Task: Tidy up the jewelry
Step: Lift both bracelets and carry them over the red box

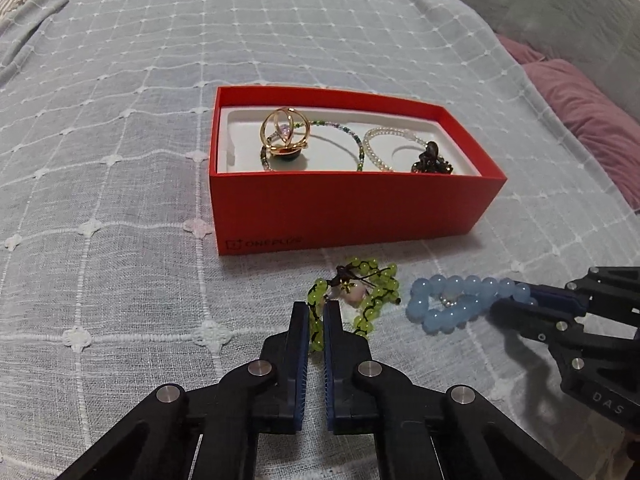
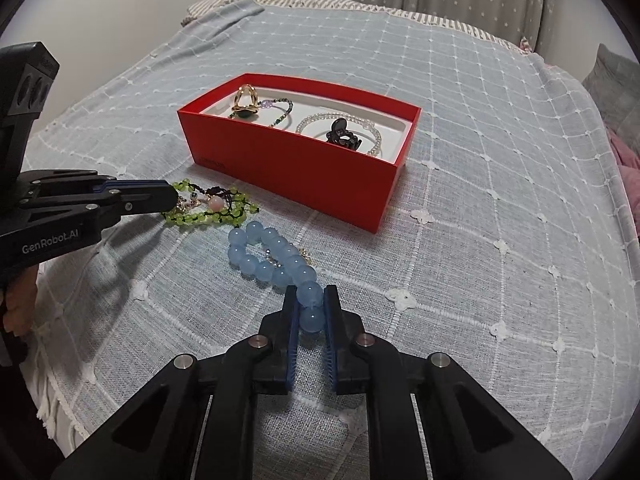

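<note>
The left gripper pinches the green bead bracelet, partly hidden between its narrow jaws; the right gripper clamps the blue bead bracelet. Beyond, on the bedspread, the red box holds gold rings, a pearl bracelet and a dark clip.

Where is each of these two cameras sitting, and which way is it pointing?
Left wrist: rides the left hand-held gripper, looking along its fingers at the green bead bracelet and red box.
Right wrist: rides the right hand-held gripper, looking at the blue bead bracelet; a bit of the person's hand shows at left.
Shared: box, both bracelets, bedspread, each other's gripper.
</note>
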A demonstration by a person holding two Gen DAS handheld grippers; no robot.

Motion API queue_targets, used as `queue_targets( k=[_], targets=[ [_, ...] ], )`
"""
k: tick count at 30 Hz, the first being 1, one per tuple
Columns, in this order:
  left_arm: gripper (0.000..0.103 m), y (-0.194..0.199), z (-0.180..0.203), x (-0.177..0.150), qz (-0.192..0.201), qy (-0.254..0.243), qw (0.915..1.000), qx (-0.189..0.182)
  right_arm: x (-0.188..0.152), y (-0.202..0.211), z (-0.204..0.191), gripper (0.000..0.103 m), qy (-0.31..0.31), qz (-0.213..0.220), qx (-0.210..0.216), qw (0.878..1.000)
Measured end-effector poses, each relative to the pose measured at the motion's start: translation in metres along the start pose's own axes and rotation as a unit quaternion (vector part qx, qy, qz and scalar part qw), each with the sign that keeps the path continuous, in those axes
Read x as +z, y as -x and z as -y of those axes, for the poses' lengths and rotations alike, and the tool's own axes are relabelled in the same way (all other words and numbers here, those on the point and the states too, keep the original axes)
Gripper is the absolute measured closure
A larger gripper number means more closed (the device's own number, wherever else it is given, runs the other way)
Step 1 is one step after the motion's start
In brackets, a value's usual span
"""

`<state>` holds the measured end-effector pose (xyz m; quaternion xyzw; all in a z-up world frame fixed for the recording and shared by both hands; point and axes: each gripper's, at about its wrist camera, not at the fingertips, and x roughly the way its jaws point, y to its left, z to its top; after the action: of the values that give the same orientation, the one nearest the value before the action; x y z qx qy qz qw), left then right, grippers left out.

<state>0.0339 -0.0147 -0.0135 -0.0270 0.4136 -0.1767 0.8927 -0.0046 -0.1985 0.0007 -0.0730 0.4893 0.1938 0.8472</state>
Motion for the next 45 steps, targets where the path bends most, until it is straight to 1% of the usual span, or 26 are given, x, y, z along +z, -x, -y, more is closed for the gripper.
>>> queue_targets(
  k=[5, 11, 15, 31, 38, 41, 45],
  targets=[
    [0.102, 0.008, 0.003, 0.004, 0.012, -0.002, 0.9999, -0.004, 0.002, 0.006, 0.002, 0.091, -0.003, 0.007, 0.002, 1.0],
    [0.102, 0.018, 0.002, 0.009, 0.021, 0.005, 0.9996, -0.017, 0.008, 0.018, 0.001, 0.091, -0.005, 0.021, 0.009, 1.0],
    [0.102, 0.025, -0.003, 0.014, 0.025, 0.021, 0.999, -0.032, 0.014, 0.03, -0.002, 0.091, -0.002, 0.032, 0.014, 0.999],
    [0.102, 0.054, -0.006, 0.036, 0.064, 0.049, 0.995, -0.06, 0.04, 0.066, 0.0, 0.091, -0.027, 0.076, 0.032, 0.996],
    [0.102, 0.062, -0.002, 0.051, 0.083, 0.065, 0.9904, -0.089, 0.05, 0.077, 0.005, 0.091, -0.048, 0.093, 0.039, 0.994],
    [0.102, 0.06, -0.004, 0.06, 0.085, 0.085, 0.9863, -0.113, 0.055, 0.08, 0.009, 0.091, -0.059, 0.1, 0.041, 0.992],
    [0.102, 0.053, -0.003, 0.071, 0.085, 0.108, 0.9815, -0.133, 0.061, 0.084, 0.016, 0.091, -0.074, 0.107, 0.039, 0.991]
  ],
)
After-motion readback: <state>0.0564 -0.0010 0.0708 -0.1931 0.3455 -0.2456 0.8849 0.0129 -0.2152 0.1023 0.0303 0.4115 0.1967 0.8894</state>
